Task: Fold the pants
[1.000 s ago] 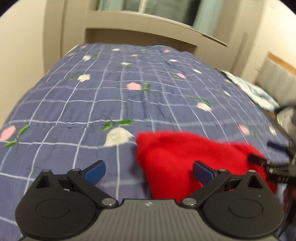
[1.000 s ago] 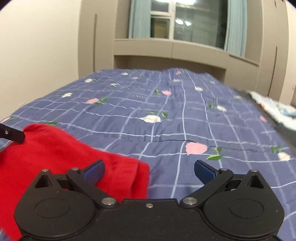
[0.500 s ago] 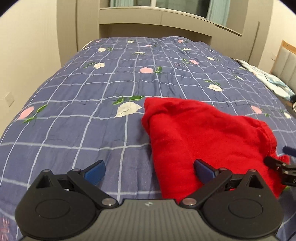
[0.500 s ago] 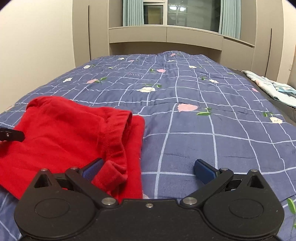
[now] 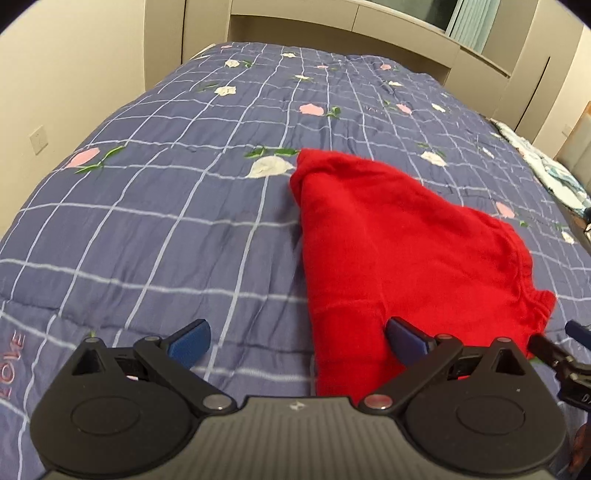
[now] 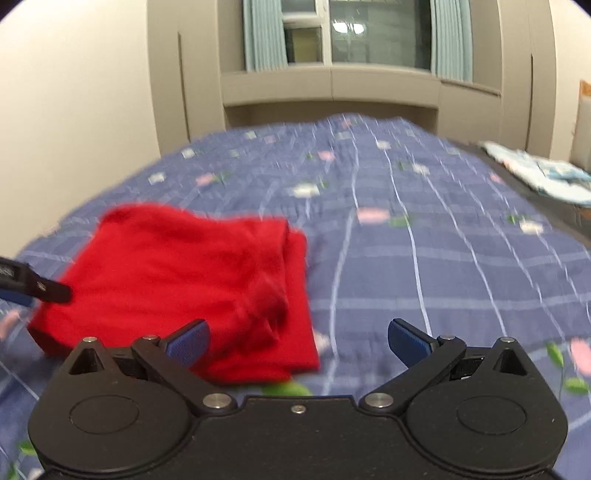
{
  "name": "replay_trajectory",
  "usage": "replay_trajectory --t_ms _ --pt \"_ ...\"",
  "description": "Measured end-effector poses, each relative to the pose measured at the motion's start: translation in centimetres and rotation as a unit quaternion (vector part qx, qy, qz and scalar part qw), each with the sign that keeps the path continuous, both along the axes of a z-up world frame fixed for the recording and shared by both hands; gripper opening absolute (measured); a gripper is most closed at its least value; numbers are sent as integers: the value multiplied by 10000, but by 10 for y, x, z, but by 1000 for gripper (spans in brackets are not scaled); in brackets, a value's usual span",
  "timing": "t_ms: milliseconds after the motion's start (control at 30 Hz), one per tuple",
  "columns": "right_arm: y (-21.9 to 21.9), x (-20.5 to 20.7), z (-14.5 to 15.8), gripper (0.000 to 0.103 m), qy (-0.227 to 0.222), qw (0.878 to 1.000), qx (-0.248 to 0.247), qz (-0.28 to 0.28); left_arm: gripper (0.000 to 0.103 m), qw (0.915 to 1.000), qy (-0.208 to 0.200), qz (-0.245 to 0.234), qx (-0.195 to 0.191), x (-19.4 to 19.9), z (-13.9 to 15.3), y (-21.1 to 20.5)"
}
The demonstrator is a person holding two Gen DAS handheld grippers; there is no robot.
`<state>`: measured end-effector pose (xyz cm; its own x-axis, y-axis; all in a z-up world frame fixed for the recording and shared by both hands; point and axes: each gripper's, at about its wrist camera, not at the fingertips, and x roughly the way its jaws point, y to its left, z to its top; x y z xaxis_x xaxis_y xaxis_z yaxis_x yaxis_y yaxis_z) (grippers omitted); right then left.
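The left gripper (image 5: 297,341) stood with its jaws spread wide, empty, above the quilt (image 5: 155,229). The right gripper (image 6: 298,341) was likewise spread and held nothing. The pants (image 5: 399,251) — red, folded — lay flat on the quilt, ahead and right of the left gripper, ahead and left of the right one. Beyond them — a headboard (image 6: 332,88) and a window (image 6: 376,33).

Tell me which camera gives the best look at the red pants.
The left wrist view: the red pants are sharp there, gathered waistband visible at right. The right wrist view shows them whole but motion-blurred, folded layers at their right edge.
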<state>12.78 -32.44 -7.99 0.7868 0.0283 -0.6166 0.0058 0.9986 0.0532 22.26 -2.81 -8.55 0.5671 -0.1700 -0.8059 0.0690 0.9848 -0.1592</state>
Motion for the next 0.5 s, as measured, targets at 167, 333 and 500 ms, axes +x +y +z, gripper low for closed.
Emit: replay_trajectory --t_ms 167,333,500 --pt "-5 -5 -16 103 305 9995 52 -116 103 9999 36 25 99 -2 -6 -2" --pt "5 -6 -23 103 398 9988 -253 -84 103 9999 -16 22 147 -4 -10 -3" --pt "6 -8 -25 103 341 9989 -318 -79 103 9998 -79 25 156 -6 -13 -4"
